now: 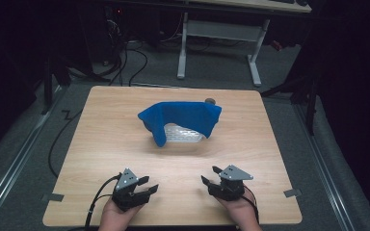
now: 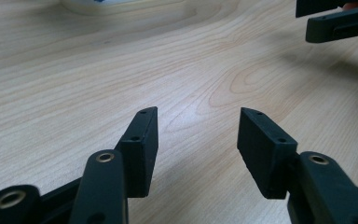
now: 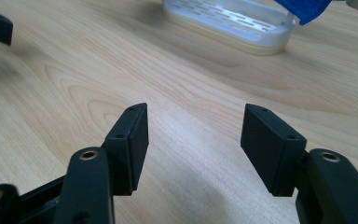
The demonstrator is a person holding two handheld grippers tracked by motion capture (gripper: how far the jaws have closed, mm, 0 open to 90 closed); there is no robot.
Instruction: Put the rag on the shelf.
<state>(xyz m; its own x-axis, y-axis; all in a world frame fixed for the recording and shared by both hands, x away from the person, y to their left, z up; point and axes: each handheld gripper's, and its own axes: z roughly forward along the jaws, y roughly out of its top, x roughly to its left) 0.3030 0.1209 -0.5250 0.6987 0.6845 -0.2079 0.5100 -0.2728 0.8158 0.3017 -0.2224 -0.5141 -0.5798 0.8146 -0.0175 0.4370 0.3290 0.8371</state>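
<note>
A blue cloth (image 1: pixel 183 118) is draped over a white slotted basket (image 1: pixel 183 133) near the middle of the wooden table (image 1: pixel 101 130). My left gripper (image 1: pixel 148 185) rests low near the front edge at the left, open and empty, its jaws pointing toward the right gripper (image 1: pixel 209 174). That one is also open and empty and angles back toward the left. In the left gripper view the jaws (image 2: pixel 198 114) frame bare wood. The right gripper view has its jaws (image 3: pixel 193 108) apart over the table, with the basket (image 3: pixel 233 23) and a cloth corner (image 3: pixel 303 7) ahead.
A small round brown object (image 1: pixel 210 101) sits just behind the cloth. Beyond the table stand a white-legged desk (image 1: pixel 221 33) and cables on the grey floor. Two tape marks sit at the table's front corners (image 1: pixel 293 193).
</note>
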